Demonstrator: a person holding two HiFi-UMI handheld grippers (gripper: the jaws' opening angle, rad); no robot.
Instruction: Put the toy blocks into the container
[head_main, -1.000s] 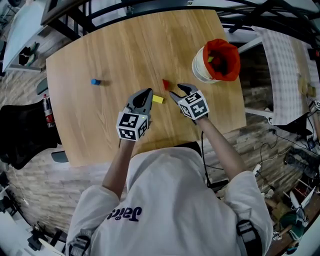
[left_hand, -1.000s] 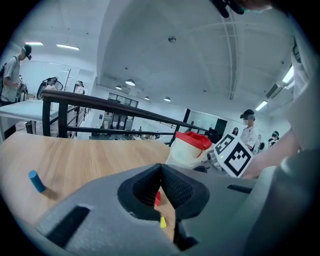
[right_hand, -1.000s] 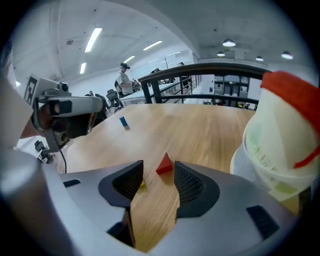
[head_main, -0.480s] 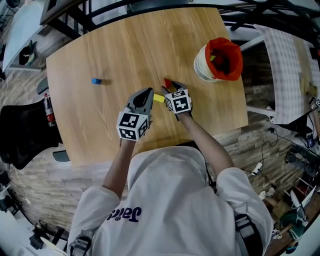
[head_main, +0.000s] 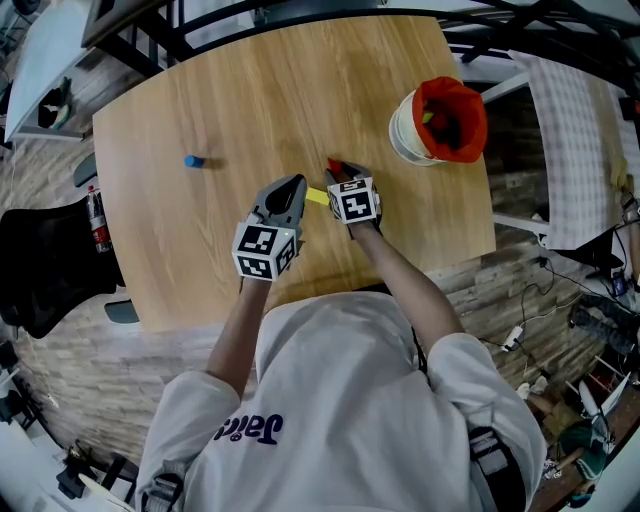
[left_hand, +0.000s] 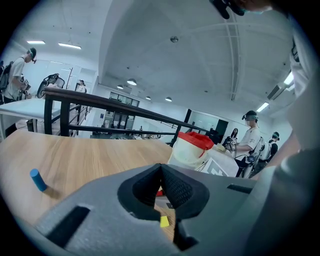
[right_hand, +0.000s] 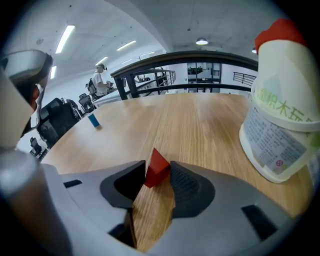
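Observation:
A red wedge block (right_hand: 156, 171) (head_main: 333, 165) stands on the wooden table (head_main: 250, 90) between the pads of my right gripper (right_hand: 153, 168) (head_main: 339, 171). Its jaws have just been closing and both pads now touch the block. My left gripper (head_main: 292, 186) (left_hand: 161, 169) rests beside it, shut with nothing in it. A yellow block (head_main: 317, 196) (left_hand: 164, 221) lies between the two grippers. A blue block (head_main: 193, 161) (right_hand: 93, 120) (left_hand: 37, 179) lies far to the left. The white container (head_main: 437, 122) (right_hand: 282, 115) (left_hand: 189, 150) with a red liner stands at the table's right edge.
A black chair (head_main: 50, 270) stands off the table's left side. A dark railing (left_hand: 100, 100) runs behind the table's far edge, and people stand in the room beyond it. Cables and clutter lie on the floor at the right (head_main: 590, 320).
My right gripper has moved left and down over the red block, and its jaws have narrowed onto it. The left gripper and the other blocks have stayed put.

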